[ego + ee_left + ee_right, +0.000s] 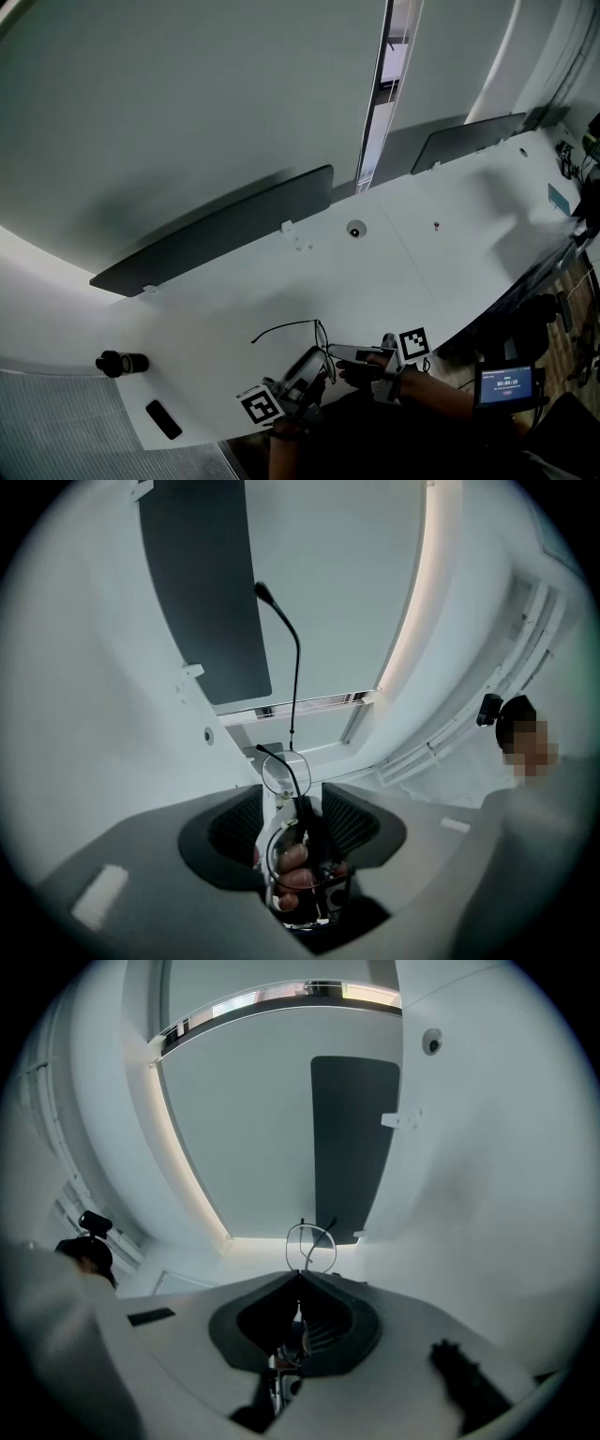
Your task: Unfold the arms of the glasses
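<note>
White curved table [450, 216], black cylindrical object [122, 362] near left end, small flat black item [163, 419] by front edge

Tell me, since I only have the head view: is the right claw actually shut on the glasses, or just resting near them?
Observer: It's shut on them. In the right gripper view, the right claw has its jaws together at the tips, pinching the glasses, which stick out just past them.
Operator: And the left claw, is it gripping too?
Observer: It doesn't look like it. In the left gripper view, the left claw has its jaws apart. The glasses stand in the gap between them and don't look pinched.
</note>
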Motion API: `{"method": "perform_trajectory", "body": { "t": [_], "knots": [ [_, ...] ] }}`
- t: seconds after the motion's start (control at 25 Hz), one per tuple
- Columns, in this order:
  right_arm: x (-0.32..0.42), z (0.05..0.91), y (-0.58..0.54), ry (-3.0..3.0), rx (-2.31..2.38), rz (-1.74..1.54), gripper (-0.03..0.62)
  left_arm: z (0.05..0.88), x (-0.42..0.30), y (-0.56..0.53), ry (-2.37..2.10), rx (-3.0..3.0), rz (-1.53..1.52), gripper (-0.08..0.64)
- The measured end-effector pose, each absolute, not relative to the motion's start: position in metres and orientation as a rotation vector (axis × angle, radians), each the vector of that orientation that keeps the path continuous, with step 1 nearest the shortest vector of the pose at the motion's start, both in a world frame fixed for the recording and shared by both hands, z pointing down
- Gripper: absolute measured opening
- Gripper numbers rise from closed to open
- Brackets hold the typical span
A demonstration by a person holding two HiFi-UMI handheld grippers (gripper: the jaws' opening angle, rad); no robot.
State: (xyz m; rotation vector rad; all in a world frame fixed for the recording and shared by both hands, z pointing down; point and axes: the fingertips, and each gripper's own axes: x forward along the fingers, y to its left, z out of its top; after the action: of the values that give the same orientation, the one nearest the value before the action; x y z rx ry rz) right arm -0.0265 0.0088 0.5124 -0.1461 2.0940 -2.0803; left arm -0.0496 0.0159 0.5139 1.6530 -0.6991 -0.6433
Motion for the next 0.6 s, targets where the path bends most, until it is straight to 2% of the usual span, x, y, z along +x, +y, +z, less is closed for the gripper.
{"method": "perform_trajectory", "body": {
  "t": [0.36, 0.48, 0.6],
  "knots": [
    [-0.0258, 0.5124, 0.0094, 2.091, -0.148, -2.079, 0.009, 0.5147, -0.0459, 0.0174, -0.685, 1.634, -0.657, 0.175],
    [-0.0241, 0.514, 0.0088, 2.102, -0.154, -2.073, 0.009, 0.515, -0.0456, 0.0179, -0.688, 1.641, -0.657, 0.13],
    [-0.0233, 0.5142, 0.0103, 2.117, -0.157, -2.068, 0.009, 0.5165, -0.0456, 0.0198, -0.72, 1.689, -0.616, 0.054]
  ]
}}
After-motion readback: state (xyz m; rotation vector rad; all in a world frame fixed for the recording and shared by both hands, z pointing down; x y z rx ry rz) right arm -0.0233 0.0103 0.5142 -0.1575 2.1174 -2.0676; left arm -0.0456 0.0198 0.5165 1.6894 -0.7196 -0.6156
